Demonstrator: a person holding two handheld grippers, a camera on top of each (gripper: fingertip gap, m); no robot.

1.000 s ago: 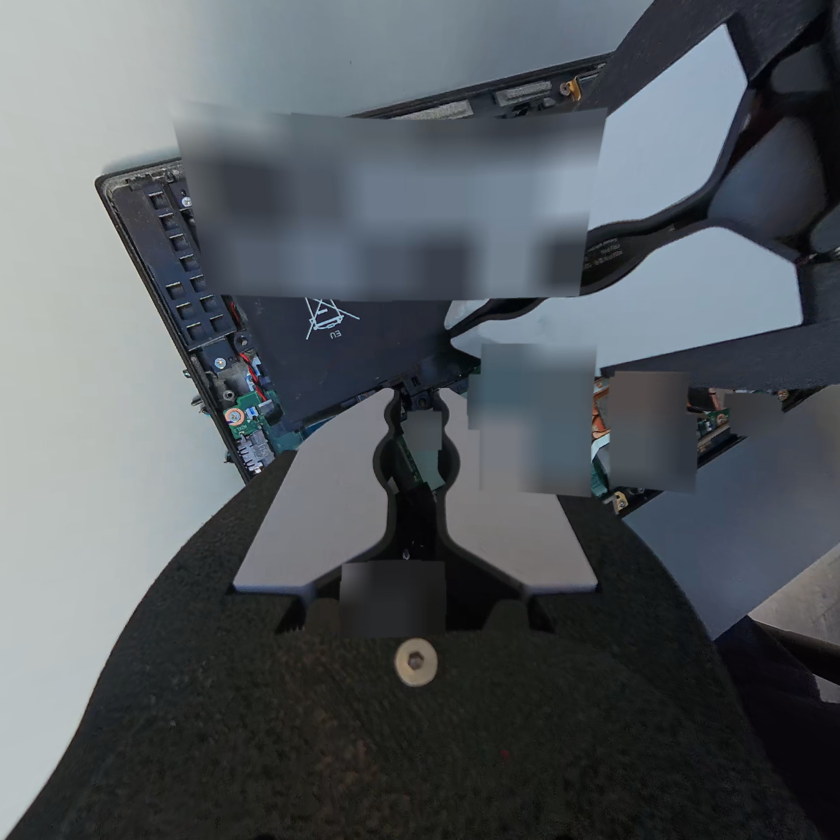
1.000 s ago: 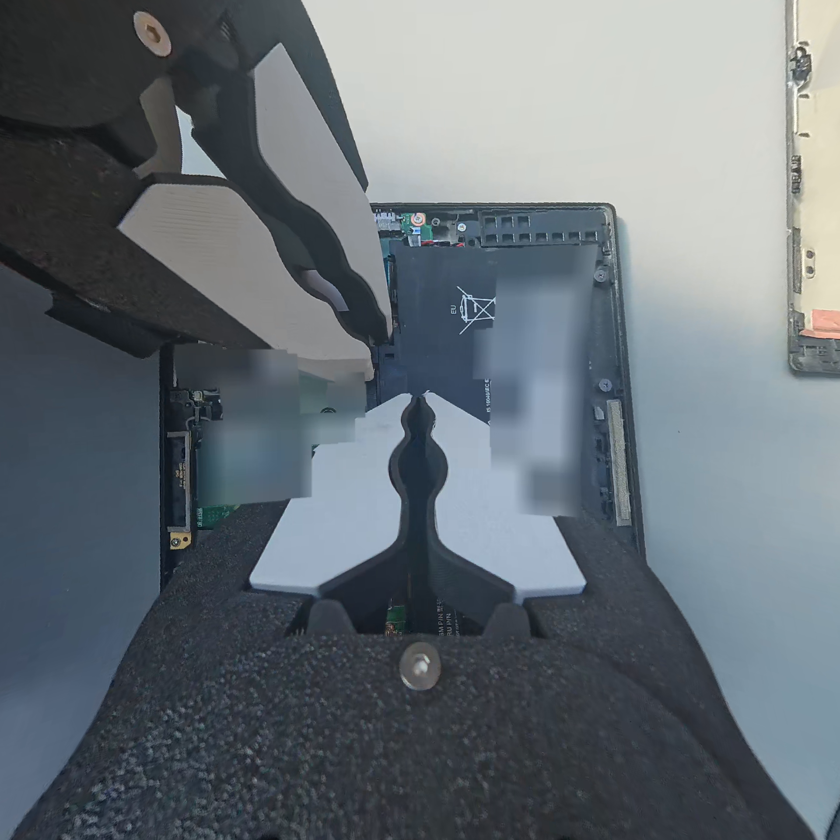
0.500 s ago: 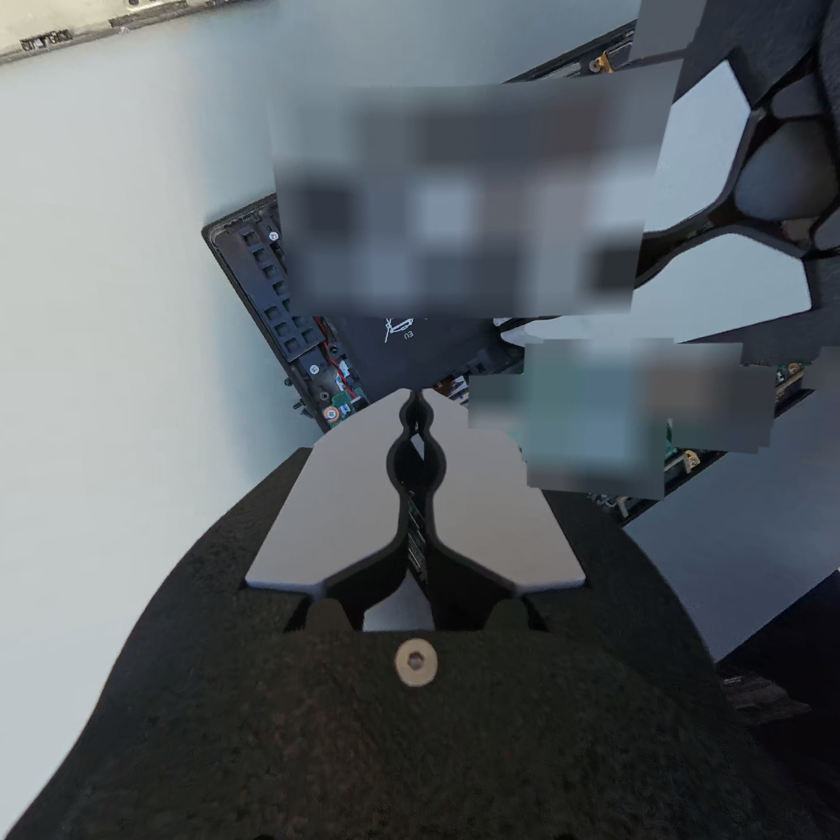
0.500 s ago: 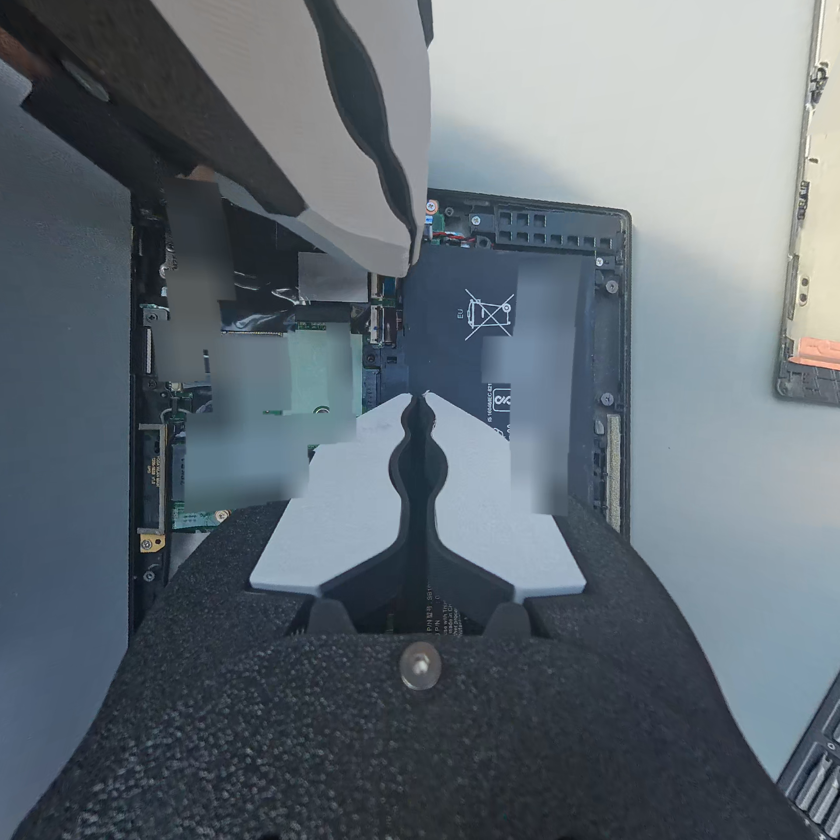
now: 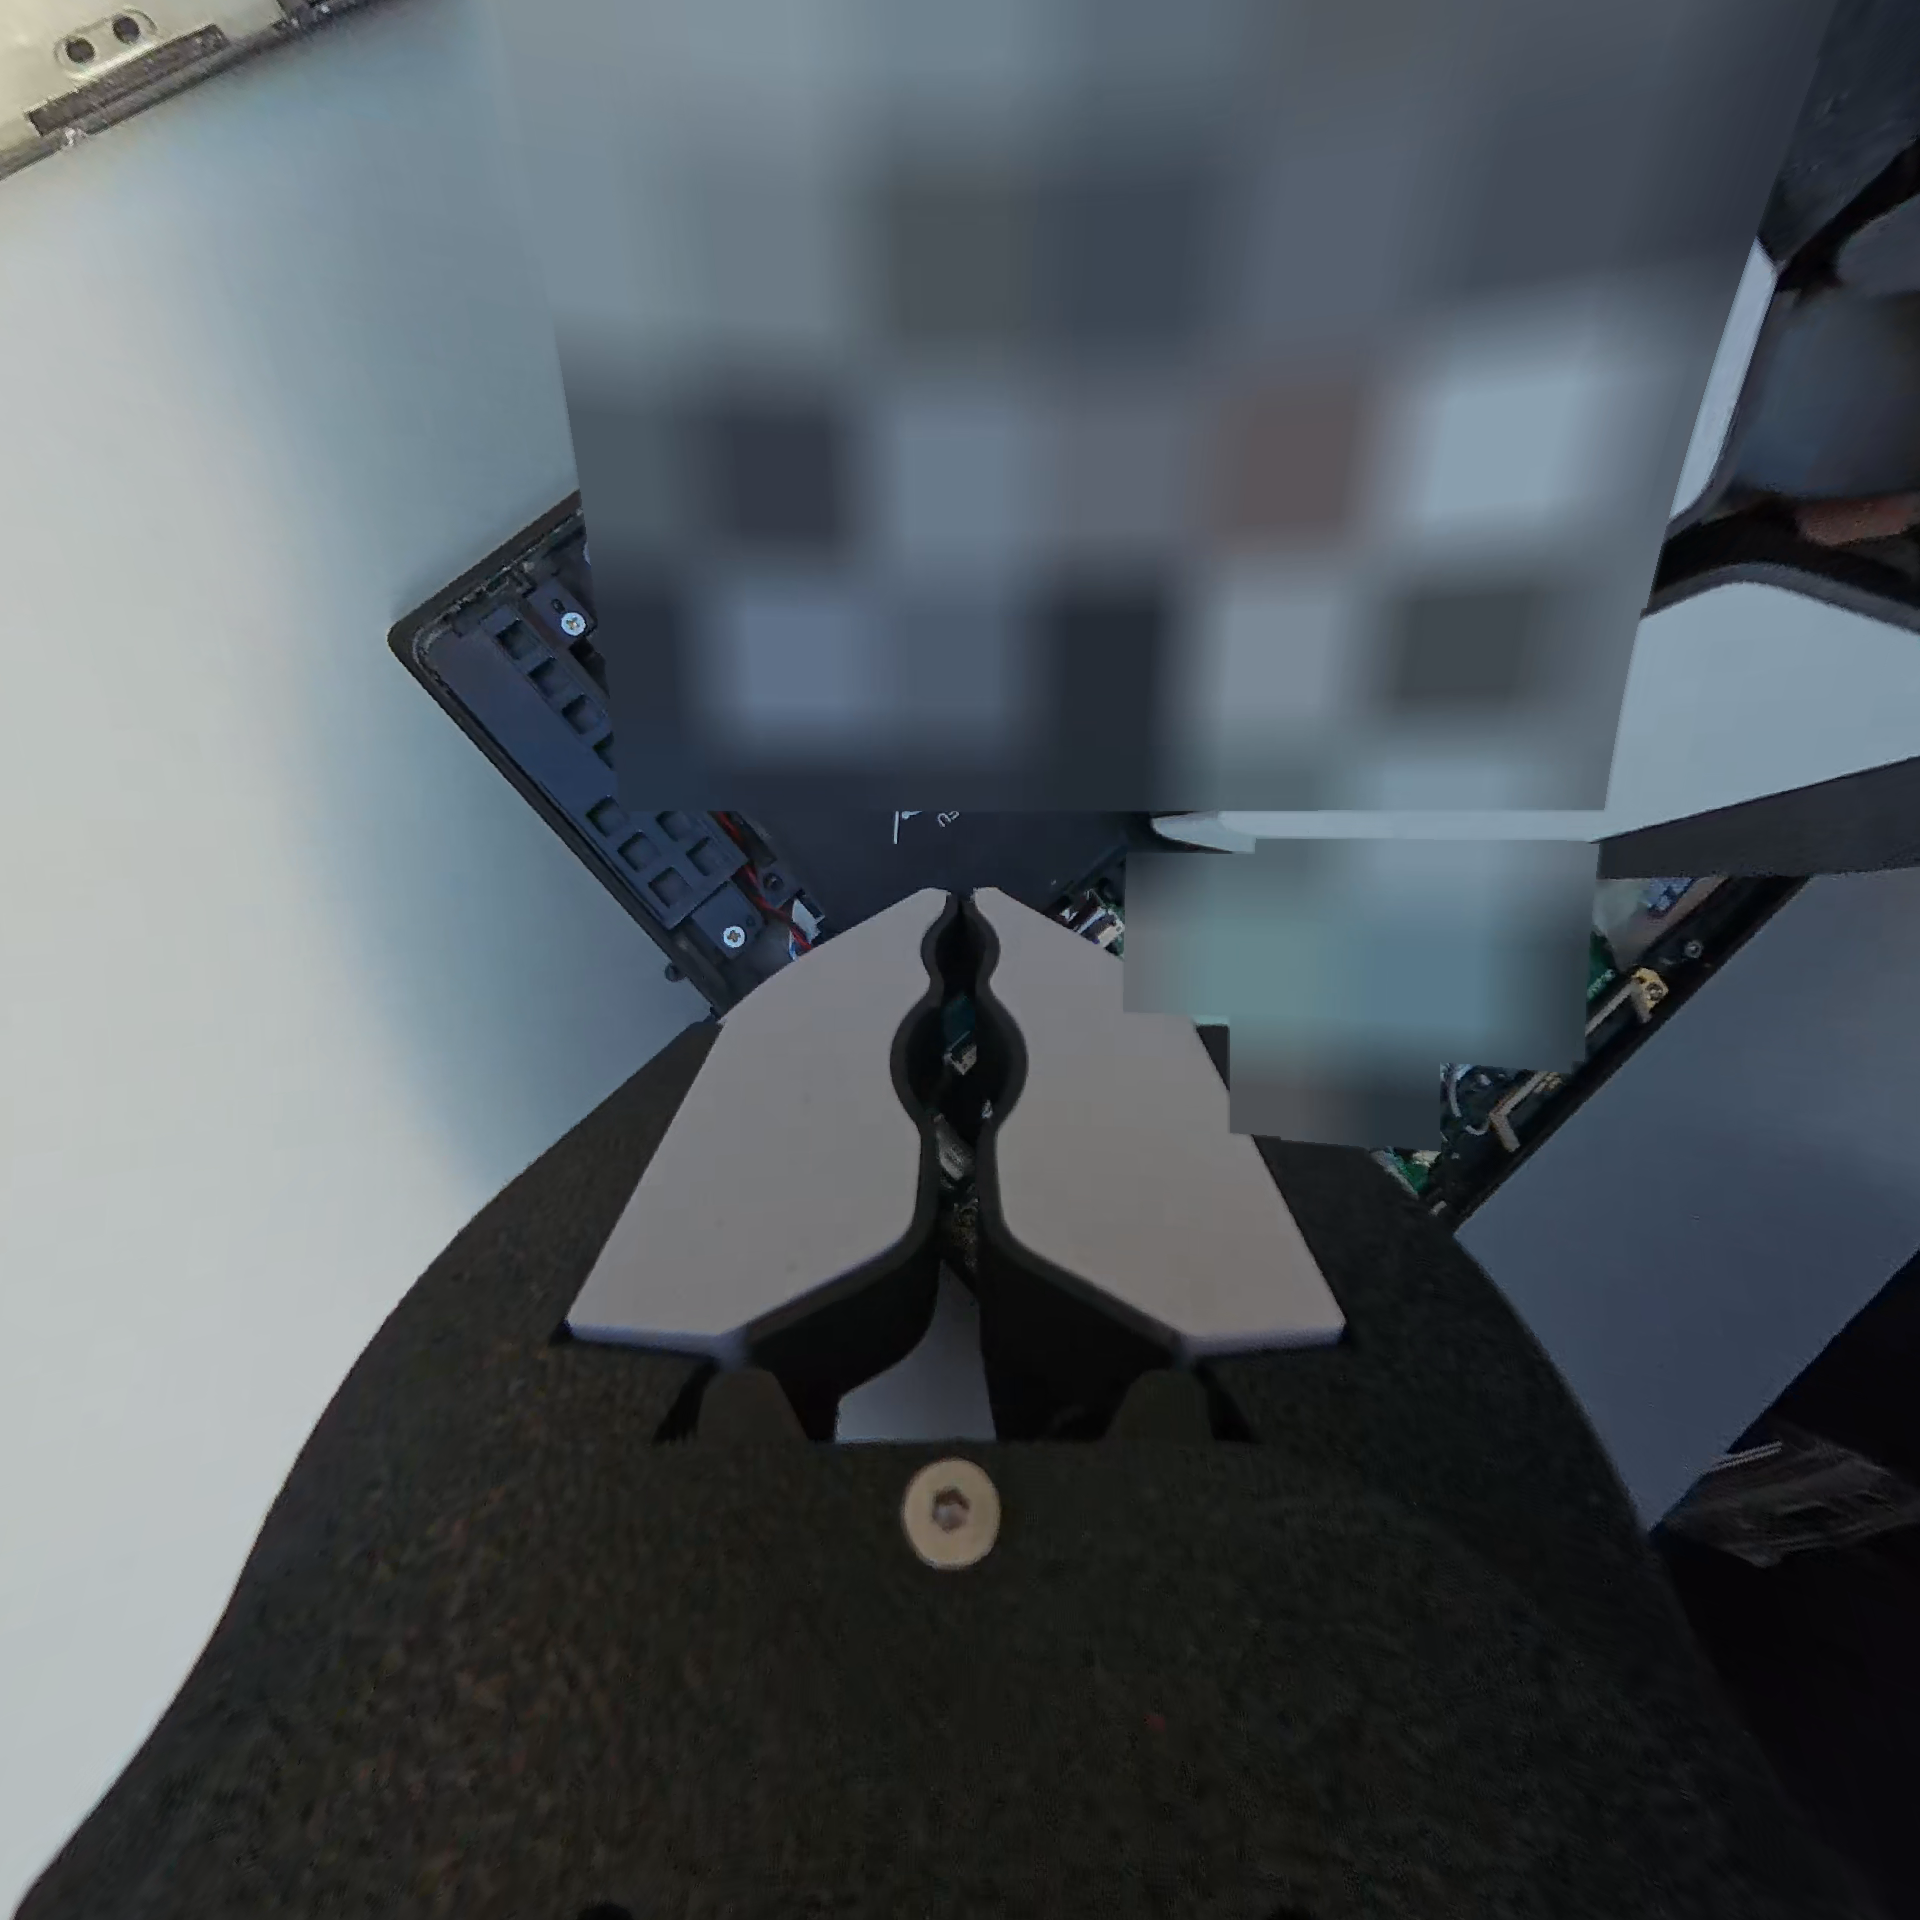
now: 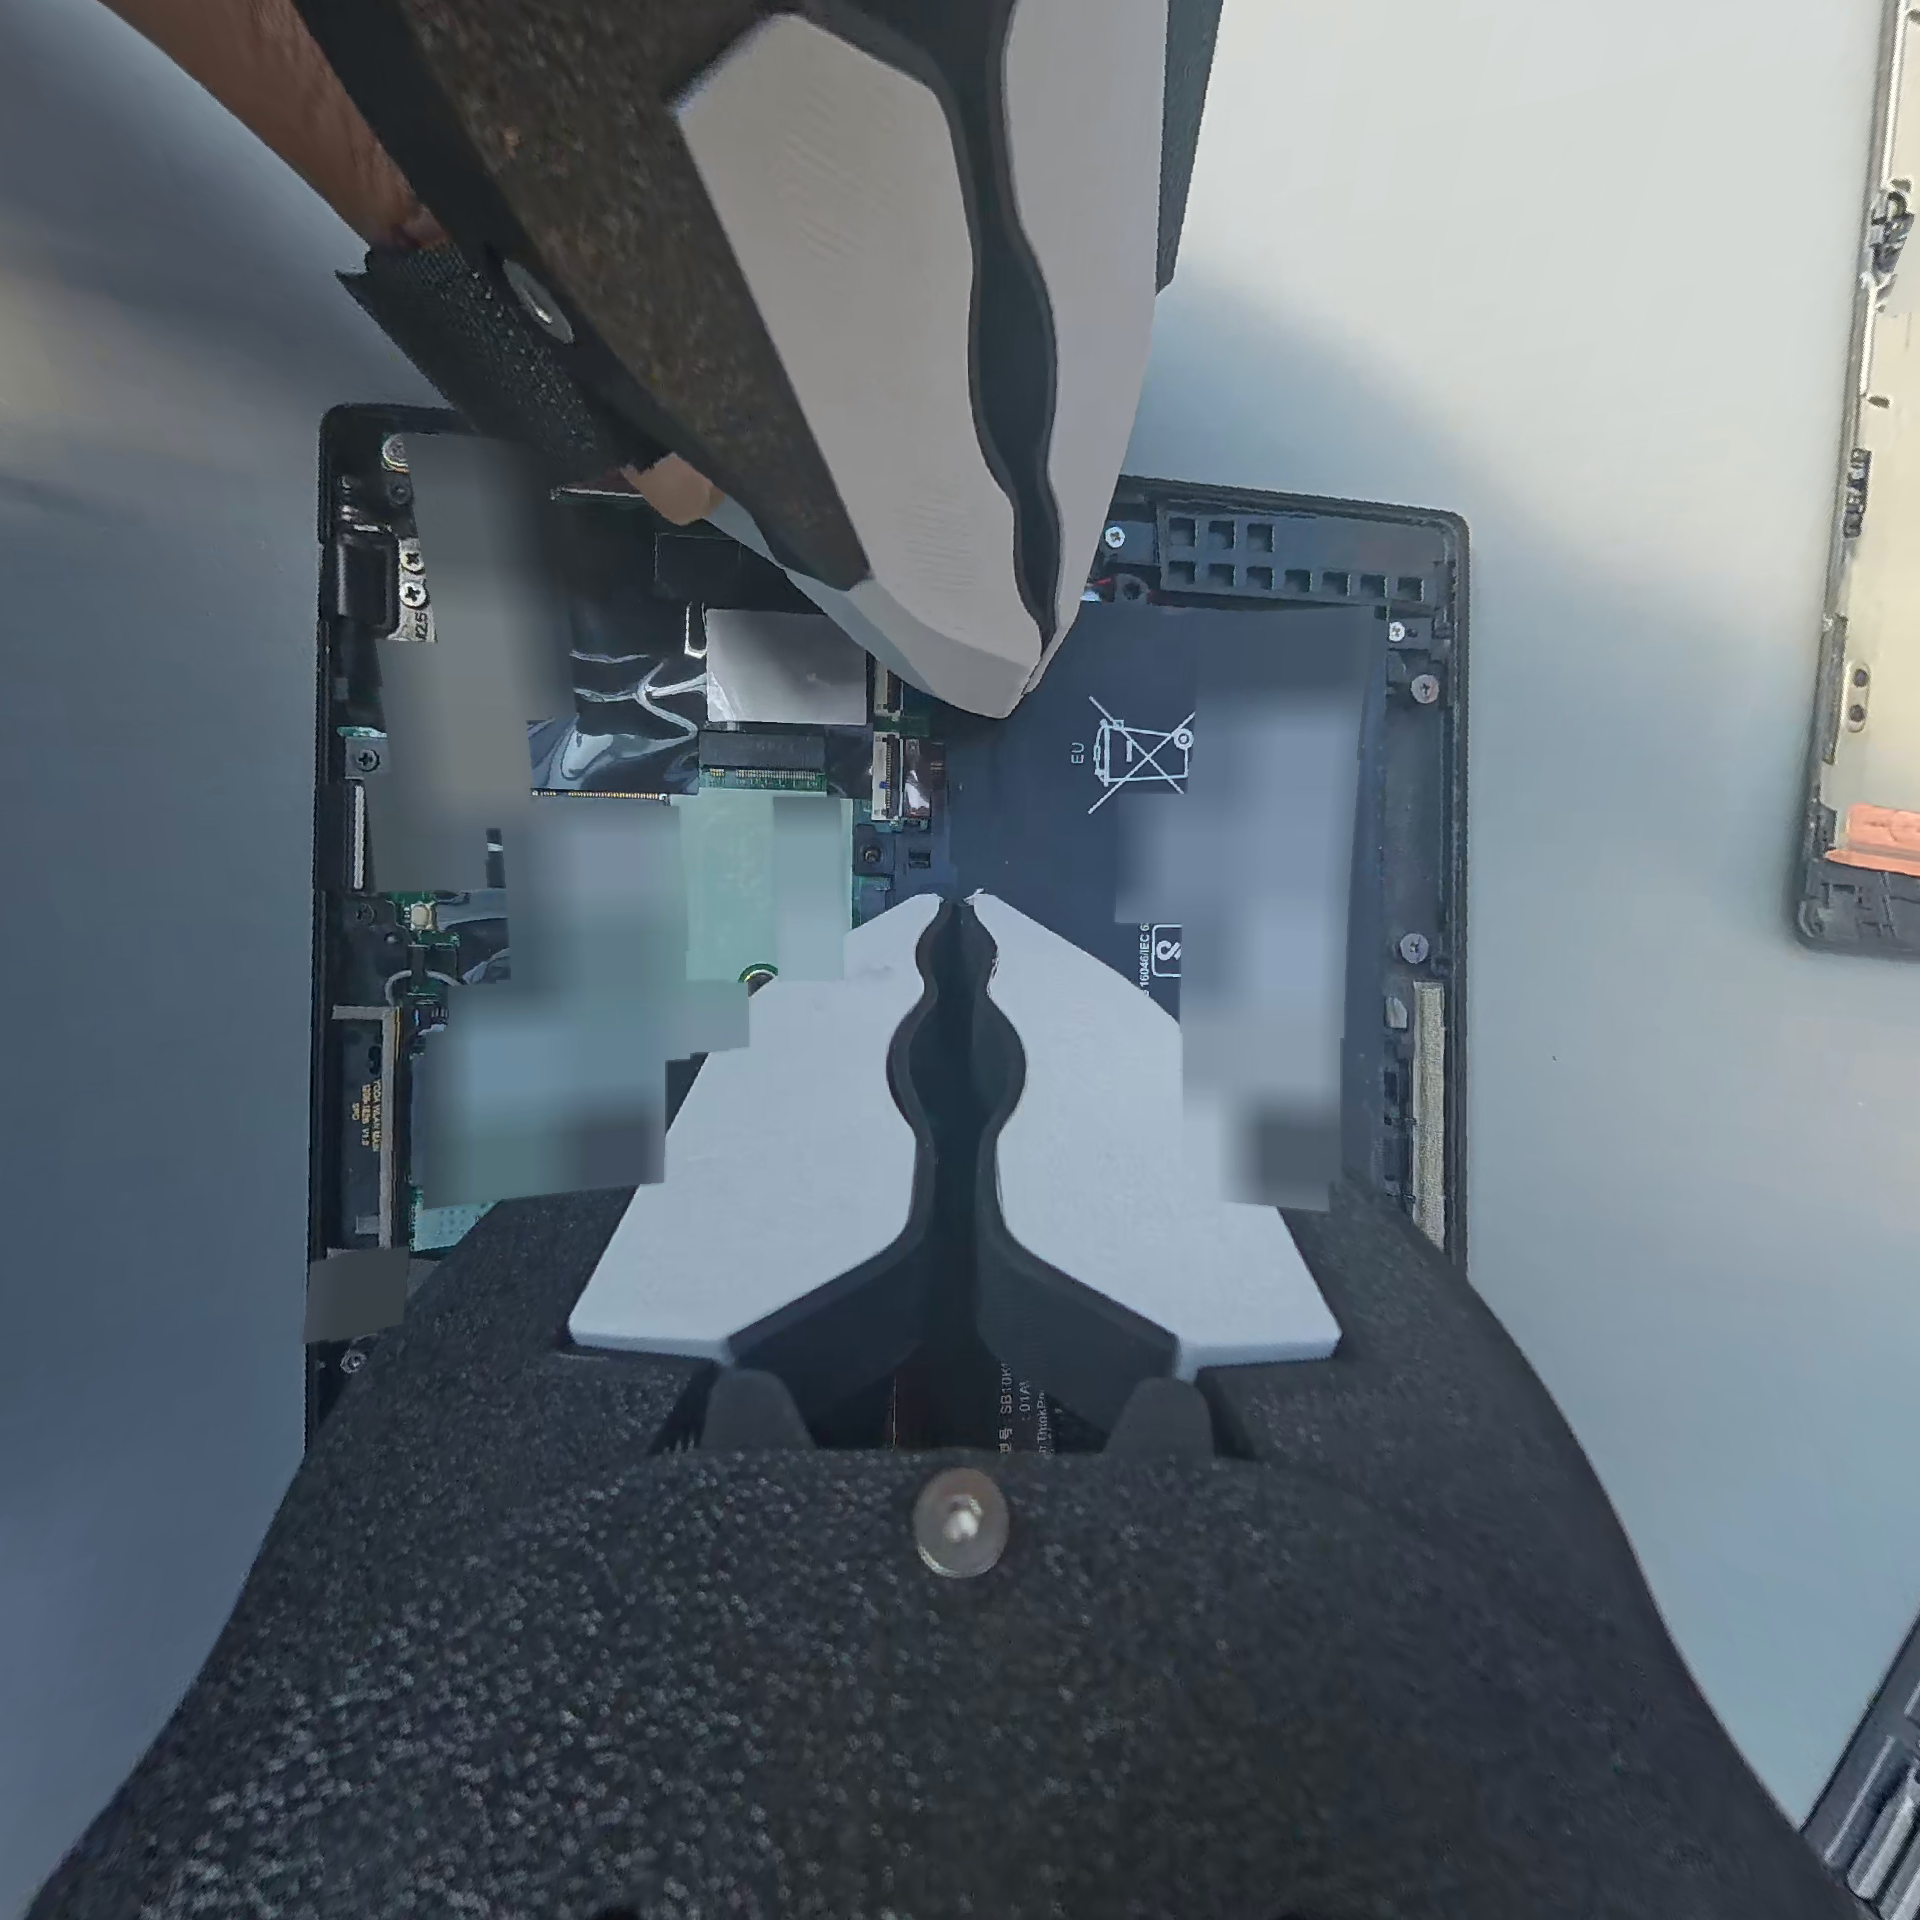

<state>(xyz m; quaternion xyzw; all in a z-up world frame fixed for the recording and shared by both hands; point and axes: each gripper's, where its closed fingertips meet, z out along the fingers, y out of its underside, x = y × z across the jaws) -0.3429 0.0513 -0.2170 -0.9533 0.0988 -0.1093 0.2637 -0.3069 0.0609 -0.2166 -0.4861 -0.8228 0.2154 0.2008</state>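
An opened black laptop base point(image 6: 1450, 831) lies on a white table point(image 6: 1621, 312). Its black battery point(image 6: 1039, 800) and green circuit board point(image 6: 764, 753) are bare. My right gripper point(image 6: 961, 906) is shut and empty, with its tips over the battery's near-left edge. My left gripper point(image 6: 1039, 665) comes in from the top of the right wrist view. It is shut, with its tips just above the battery's far-left corner. In the left wrist view the left gripper point(image 5: 961, 900) hovers over the laptop base point(image 5: 540, 717). The right gripper's pale fingers point(image 5: 1766, 696) show at the right.
A pale removed cover panel point(image 6: 1870, 520) with an orange patch lies on the table to the right; it also shows in the left wrist view point(image 5: 104, 62). A dark ribbed object point(image 6: 1881, 1787) sits at the near right corner. Bare table surrounds the laptop. One gripper's finger ends stand about 4 centimeters off the other's. My left tips are roughly 20 centimeters from the pale removed cover panel point(image 6: 1870, 520).
My left gripper has closed from slightly open and pulled back and up from the laptop, which looks smaller in its view. The right gripper has barely moved.
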